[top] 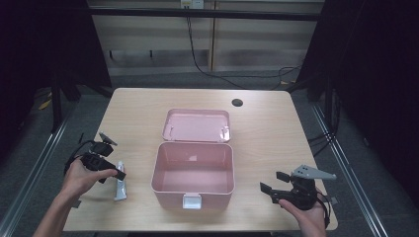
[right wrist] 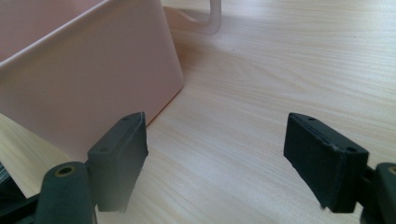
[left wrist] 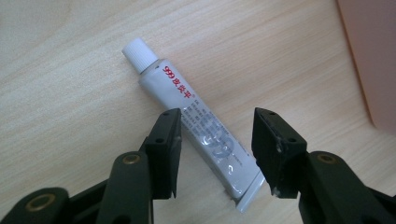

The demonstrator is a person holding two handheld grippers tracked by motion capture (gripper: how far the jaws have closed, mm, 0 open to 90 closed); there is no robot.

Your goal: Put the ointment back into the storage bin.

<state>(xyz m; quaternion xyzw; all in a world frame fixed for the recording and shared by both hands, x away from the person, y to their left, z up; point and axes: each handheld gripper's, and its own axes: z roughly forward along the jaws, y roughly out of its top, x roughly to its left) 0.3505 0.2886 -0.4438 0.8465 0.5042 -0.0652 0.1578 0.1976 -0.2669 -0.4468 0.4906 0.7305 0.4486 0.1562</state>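
In the high view, a light wooden table [top: 148,106] is seen with an open pink box [top: 192,174] at its middle. The box's interior looks bare, and a white latch sits on its near wall. The pink lid [top: 196,125] is laid flat on the table just behind the box, touching or nearly touching its far rim. A dark round hole [top: 237,102] is set into the tabletop toward the far right. The left gripper [top: 117,171] is held in the person's left hand [top: 81,178] at the left of the box, its tips placed over a small white tube [top: 120,181] that lies on the table just beside the box's left wall. The right gripper [top: 272,183] is held in the right hand [top: 307,215] near the table's front right corner, well apart from the box, with its jaws spread and a grey three-cornered plate on top.

In the left gripper view, the tube [left wrist: 191,120] is seen lying slantwise on the wood, its ribbed white cap pointing up and left and its flat crimped end lying between the two jaws. Red characters are printed near the cap. The jaws are held apart, one at each side of the tube's lower half; the left one is close against it, but contact cannot be told. An edge of the pink box [left wrist: 373,56] is visible at the right.

In the right gripper view, the jaws are held wide apart over bare wood, gripping nothing. The pink box's outer wall [right wrist: 88,74] is seen at the left, beside the left jaw.
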